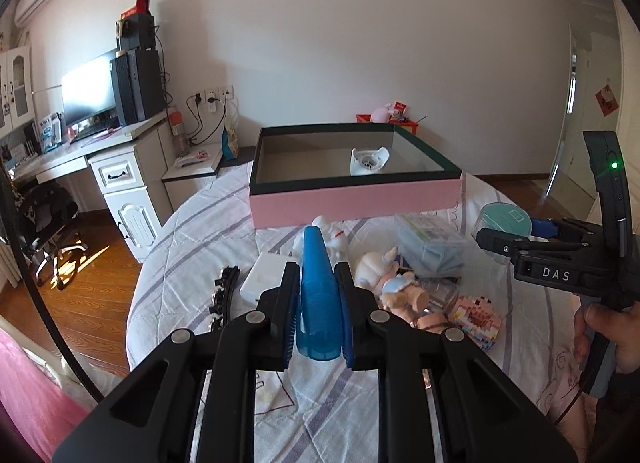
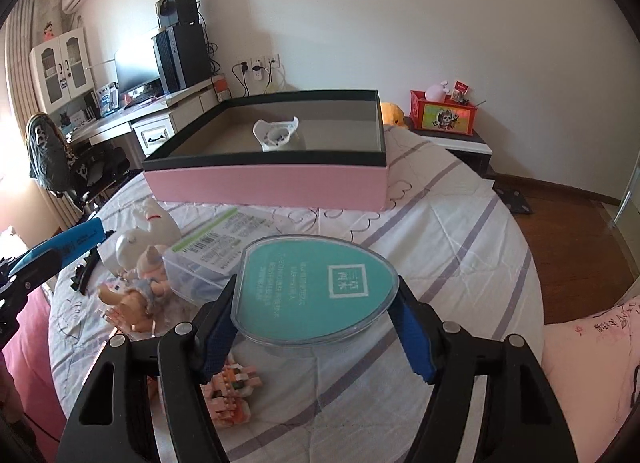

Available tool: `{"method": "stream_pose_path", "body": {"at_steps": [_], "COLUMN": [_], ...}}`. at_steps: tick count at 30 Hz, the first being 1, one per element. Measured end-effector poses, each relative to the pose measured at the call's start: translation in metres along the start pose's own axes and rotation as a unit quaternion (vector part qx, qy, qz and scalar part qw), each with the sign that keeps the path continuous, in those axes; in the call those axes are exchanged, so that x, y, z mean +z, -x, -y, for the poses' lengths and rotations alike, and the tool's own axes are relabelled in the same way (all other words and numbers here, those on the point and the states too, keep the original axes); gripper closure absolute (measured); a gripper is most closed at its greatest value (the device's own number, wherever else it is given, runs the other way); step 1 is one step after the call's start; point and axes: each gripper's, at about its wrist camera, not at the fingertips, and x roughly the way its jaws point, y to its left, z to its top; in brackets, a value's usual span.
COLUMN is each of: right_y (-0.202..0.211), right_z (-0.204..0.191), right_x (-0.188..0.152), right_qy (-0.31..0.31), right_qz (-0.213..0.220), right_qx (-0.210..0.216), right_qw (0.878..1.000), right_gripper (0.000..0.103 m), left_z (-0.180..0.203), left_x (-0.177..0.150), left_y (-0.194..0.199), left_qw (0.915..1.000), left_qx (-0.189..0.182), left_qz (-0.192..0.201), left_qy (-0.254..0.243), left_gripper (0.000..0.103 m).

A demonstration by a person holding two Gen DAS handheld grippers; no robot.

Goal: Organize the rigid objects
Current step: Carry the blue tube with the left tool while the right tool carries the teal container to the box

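My left gripper (image 1: 318, 267) is shut on a translucent blue marker (image 1: 318, 295), which it holds above the quilt with its tip pointing away; the marker (image 2: 68, 247) also shows at the left edge of the right wrist view. My right gripper (image 2: 316, 285) has both pads against a clear oval case with a teal lid (image 2: 316, 287), gripping it from either side. The left wrist view shows that case (image 1: 506, 217) in the right gripper (image 1: 510, 231) at the right. Behind the clutter stands a pink box with a dark green rim (image 1: 356, 199) (image 2: 264, 187), with a white object (image 1: 368, 161) (image 2: 276, 135) inside.
On the round quilted bed (image 2: 440, 255) lie a white figure (image 1: 324, 231), dolls (image 1: 384, 271), a labelled clear plastic box (image 2: 216, 247), a pink block model (image 2: 228, 387), a white flat box (image 1: 264, 275) and a black track piece (image 1: 224, 295). A desk (image 1: 80, 151) stands at the left. A hand (image 1: 608, 327) holds the right gripper.
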Motion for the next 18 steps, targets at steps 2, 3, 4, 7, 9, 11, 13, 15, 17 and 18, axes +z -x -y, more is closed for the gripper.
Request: {"method": "stream_pose_path", "body": {"at_steps": [2, 3, 4, 7, 9, 11, 13, 15, 17, 18], "right_y": [0.010, 0.013, 0.017, 0.019, 0.016, 0.011, 0.005, -0.004, -0.015, -0.023], "right_z": [-0.005, -0.007, -0.010, -0.015, -0.016, -0.017, -0.018, -0.021, -0.020, -0.020], "right_x": [0.008, 0.012, 0.017, 0.031, 0.043, 0.058, 0.073, 0.088, 0.106, 0.114], "right_qy": [0.007, 0.012, 0.017, 0.028, 0.036, 0.042, 0.048, 0.055, 0.062, 0.066], "right_qz": [0.015, 0.021, 0.027, 0.038, 0.043, 0.048, 0.052, 0.054, 0.055, 0.052], "right_qx": [0.004, 0.006, 0.008, 0.014, 0.015, 0.016, 0.016, 0.017, 0.015, 0.011], "right_qw": [1.000, 1.000, 0.999, 0.999, 0.998, 0.998, 0.997, 0.997, 0.996, 0.996], "right_gripper": [0.031, 0.031, 0.031, 0.031, 0.031, 0.031, 0.031, 0.031, 0.031, 0.031], "left_z": [0.001, 0.002, 0.003, 0.004, 0.005, 0.006, 0.005, 0.003, 0.001, 0.000], "left_x": [0.010, 0.014, 0.018, 0.035, 0.051, 0.069, 0.088, 0.106, 0.123, 0.129], "left_y": [0.001, 0.000, -0.001, -0.011, -0.021, -0.035, -0.051, -0.071, -0.097, -0.110], "left_qw": [1.0000, 0.9999, 0.9999, 0.9997, 0.9995, 0.9992, 0.9992, 0.9990, 0.9991, 0.9992], "left_qx": [0.001, 0.002, 0.001, -0.008, -0.010, -0.013, -0.018, -0.024, -0.021, -0.015], "left_qz": [0.008, 0.012, 0.015, 0.019, 0.023, 0.025, 0.022, 0.017, 0.005, -0.002], "left_qy": [-0.003, -0.006, -0.008, -0.012, -0.020, -0.027, -0.030, -0.032, -0.036, -0.038], "left_gripper": [0.086, 0.086, 0.086, 0.086, 0.086, 0.086, 0.086, 0.086, 0.086, 0.086]}}
